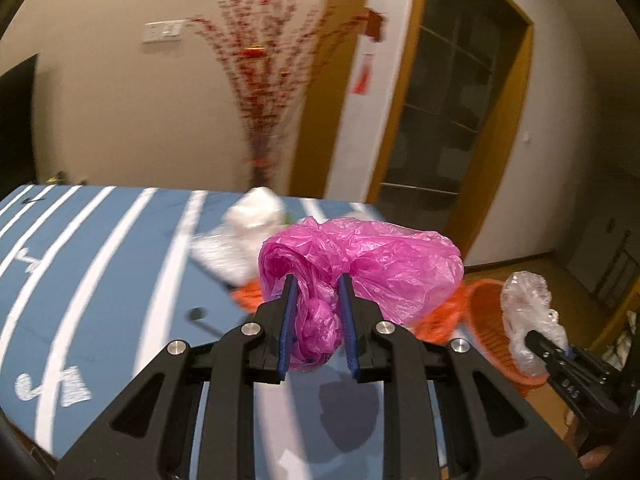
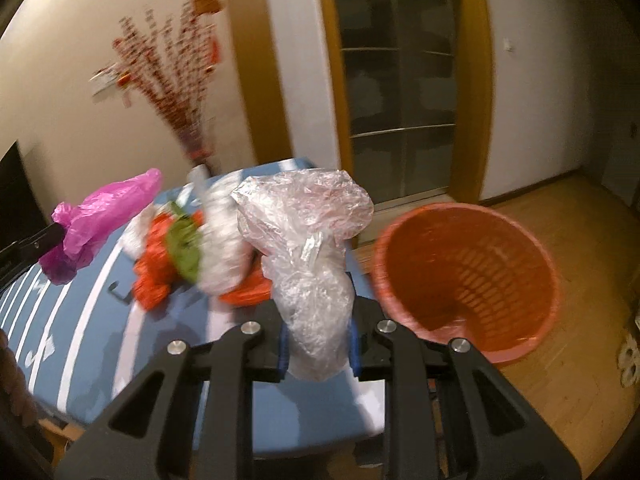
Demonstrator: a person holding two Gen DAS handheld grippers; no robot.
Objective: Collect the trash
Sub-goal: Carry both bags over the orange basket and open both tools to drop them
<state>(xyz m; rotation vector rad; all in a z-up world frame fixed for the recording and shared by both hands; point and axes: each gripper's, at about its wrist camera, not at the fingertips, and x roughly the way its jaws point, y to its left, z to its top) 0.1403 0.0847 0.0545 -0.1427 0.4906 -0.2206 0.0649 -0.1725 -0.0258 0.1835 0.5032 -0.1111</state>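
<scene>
Blue striped tabletop (image 1: pixel 100 260) | left claw (image 1: pixel 318 320) grips pink bag (image 1: pixel 360 260) | right claw (image 2: pixel 318 344) grips clear bag (image 2: pixel 304 248)

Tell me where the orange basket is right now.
In the right wrist view the orange basket sits right of the blue striped table, on the wooden floor, just right of the clear bag held in the right tongs.

Inspector A: Warm, dim indoor light is tinting both views yellow; a shadow is falling on the blue striped tablecloth (image 1: pixel 100 280) beneath the near gripper.

Inspector B: Motion blur is smearing the far red-blossom branches (image 2: pixel 176 80) and the orange basket (image 2: pixel 468 276). Fisheye distortion is bending the door frames, and dark vignetting is closing the corners.
</scene>
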